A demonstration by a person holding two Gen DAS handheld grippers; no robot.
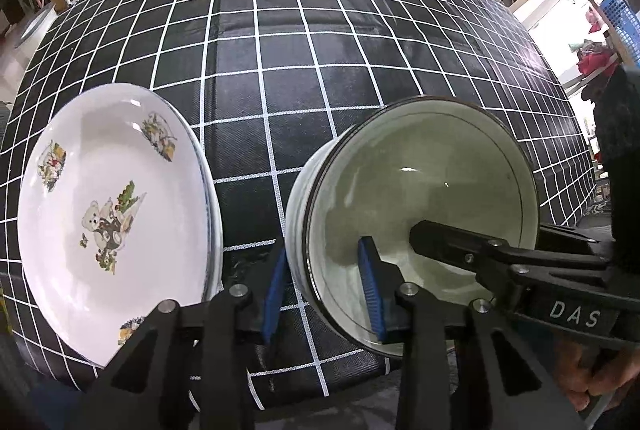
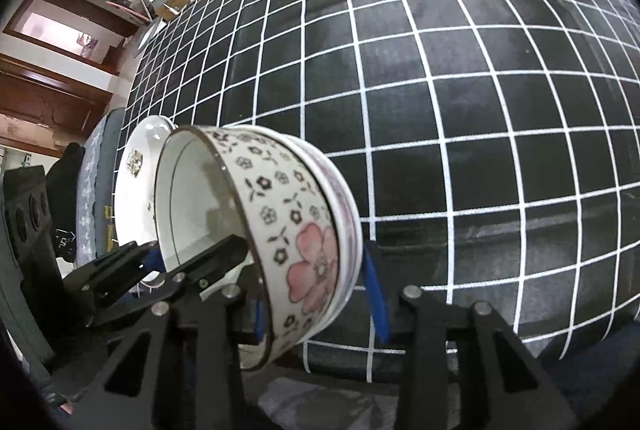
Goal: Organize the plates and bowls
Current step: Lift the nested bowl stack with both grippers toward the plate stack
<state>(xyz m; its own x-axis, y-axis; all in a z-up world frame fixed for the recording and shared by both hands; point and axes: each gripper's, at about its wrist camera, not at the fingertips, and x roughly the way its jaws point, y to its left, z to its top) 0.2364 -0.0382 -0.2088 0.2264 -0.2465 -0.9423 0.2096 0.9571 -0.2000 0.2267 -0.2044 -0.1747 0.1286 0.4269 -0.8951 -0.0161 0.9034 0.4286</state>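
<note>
Near the front edge of the checked tablecloth stands a stack of nested bowls, white inside and flower-patterned outside, and both grippers straddle its wall. From the left wrist view, the left gripper has one blue pad inside the bowl and the other outside, close against the wall, so it looks clamped on the rim. The right gripper brackets the stack on the opposite side; its outer blue pad stands just beside the lower bowls, and I cannot tell whether it truly presses (the inner pad is mostly hidden behind the rim).

My reading is that the bowls are being gathered into one stack, or that the stack is about to be shifted. A lift next would call for both grips to be firm and level, since nested bowls can slide on one another.

Beside the bowls, to their left, lie the bear-printed plates, seemingly stacked, though how many is unclear. Whether the bowls rest on the cloth or hang slightly tilted is hard to judge through the fisheye.
</note>
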